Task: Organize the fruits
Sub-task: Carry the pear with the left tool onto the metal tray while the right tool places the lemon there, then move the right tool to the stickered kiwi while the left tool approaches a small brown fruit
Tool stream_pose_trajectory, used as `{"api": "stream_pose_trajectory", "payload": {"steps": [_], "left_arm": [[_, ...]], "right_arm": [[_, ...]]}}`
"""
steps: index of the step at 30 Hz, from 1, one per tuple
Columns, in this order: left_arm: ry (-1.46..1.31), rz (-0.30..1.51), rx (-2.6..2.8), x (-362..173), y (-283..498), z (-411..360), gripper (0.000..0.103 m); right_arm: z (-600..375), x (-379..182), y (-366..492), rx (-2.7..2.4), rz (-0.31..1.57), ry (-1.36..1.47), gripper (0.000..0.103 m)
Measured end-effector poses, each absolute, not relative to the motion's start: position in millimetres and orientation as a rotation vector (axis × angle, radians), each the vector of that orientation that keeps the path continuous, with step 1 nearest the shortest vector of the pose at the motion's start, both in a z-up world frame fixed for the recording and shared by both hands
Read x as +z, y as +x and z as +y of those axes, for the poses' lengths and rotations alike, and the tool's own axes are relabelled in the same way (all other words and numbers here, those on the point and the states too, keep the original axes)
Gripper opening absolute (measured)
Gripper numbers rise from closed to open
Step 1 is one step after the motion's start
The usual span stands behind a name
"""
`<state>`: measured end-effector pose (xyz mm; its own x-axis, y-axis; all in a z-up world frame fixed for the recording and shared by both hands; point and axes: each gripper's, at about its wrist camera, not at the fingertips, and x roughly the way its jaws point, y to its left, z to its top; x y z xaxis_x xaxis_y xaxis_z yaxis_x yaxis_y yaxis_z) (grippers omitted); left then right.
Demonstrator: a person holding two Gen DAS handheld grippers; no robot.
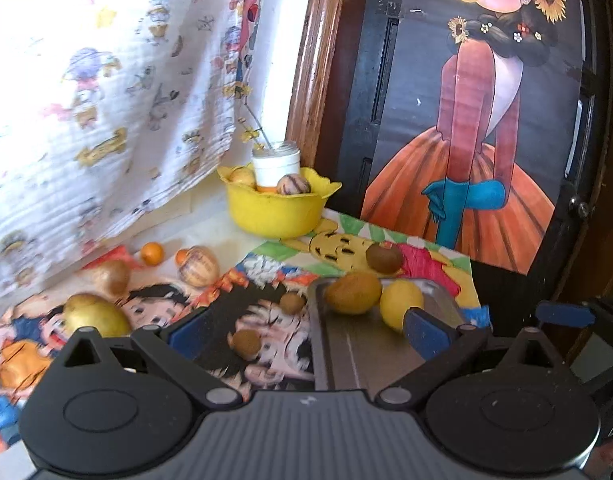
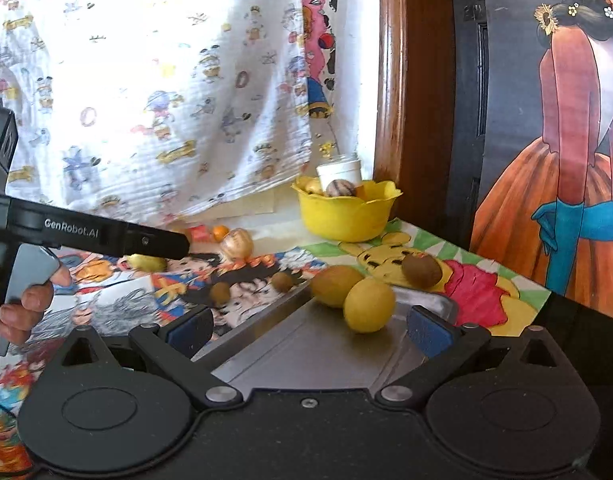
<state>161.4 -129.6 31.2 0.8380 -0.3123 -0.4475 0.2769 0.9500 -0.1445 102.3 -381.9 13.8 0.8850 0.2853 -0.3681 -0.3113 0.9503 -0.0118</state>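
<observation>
Your tabletop [image 2: 118, 292], papered with cartoon prints, carries a steel tray [image 2: 306, 344] at 6 o'clock and a yellow bowl [image 2: 346, 216] at 12. Two yellow fruits [image 2: 368, 304] sit at the tray's far edge; a kiwi [image 2: 421, 270] lies just beyond, at 1 o'clock. More fruits [image 1: 96, 314] are scattered at 9 to 11 o'clock. Your left tool [image 1: 306, 320] and right tool [image 2: 310, 330] both stand wide open, holding nothing. You appear to be between pickups. Next, you probably need to centre one loose fruit between the pads. The bowl's contents are partly hidden by a white jar [image 1: 275, 166]; the left view is blurred.
</observation>
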Motion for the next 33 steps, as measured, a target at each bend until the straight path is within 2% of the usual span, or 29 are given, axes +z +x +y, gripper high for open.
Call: {"api": "stream_pose_trajectory", "payload": {"steps": [15, 33], "left_arm": [[-0.036, 0.578, -0.243, 7.6, 93.9, -79.5, 0.103], [0.037, 0.662, -0.176, -7.2, 89.3, -35.6, 0.103]], "right_arm": [[-342.5, -10.4, 48.0, 0.314, 0.498, -0.017, 0.102], [-302.4, -22.0, 49.9, 0.407, 0.592, -0.122, 0.102]]}}
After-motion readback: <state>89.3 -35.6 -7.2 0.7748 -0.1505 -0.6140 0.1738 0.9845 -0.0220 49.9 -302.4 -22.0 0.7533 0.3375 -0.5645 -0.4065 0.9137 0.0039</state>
